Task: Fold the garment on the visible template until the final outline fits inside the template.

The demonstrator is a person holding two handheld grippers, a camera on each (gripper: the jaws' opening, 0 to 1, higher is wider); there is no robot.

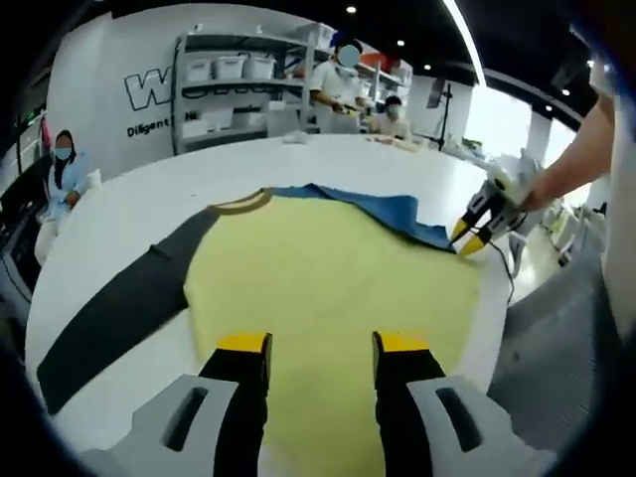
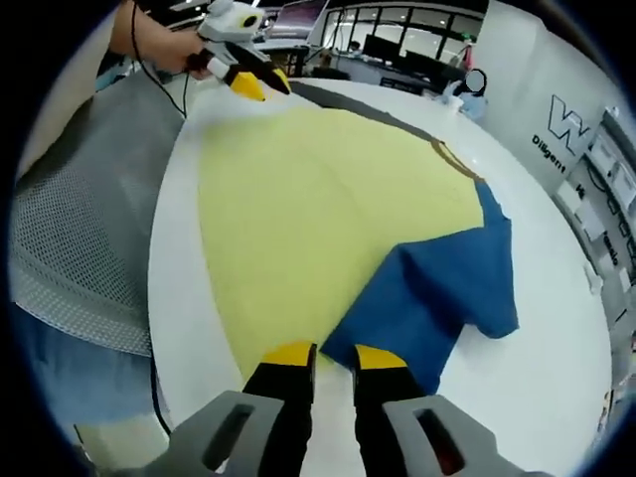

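Note:
A yellow garment (image 1: 328, 288) lies spread flat on the white table (image 1: 129, 199), with a dark grey sleeve (image 1: 119, 308) stretched out to the left and a grey-trimmed collar (image 1: 243, 204) at the far side. Its blue sleeve (image 2: 437, 288) is folded partly over the yellow body. My right gripper (image 2: 333, 355) pinches the near corner of that blue sleeve; it appears in the left gripper view as the right gripper (image 1: 469, 237) at the sleeve's tip. My left gripper (image 1: 323, 345) hovers open over the yellow hem, and across the cloth the left gripper (image 2: 256, 84) sits in a hand.
The table's rounded edge (image 2: 164, 328) runs close to the person's grey mesh clothing (image 2: 89, 219). A black cable (image 2: 159, 94) trails from the left gripper. Shelves with bins (image 1: 234, 84) and several people stand beyond the table's far side.

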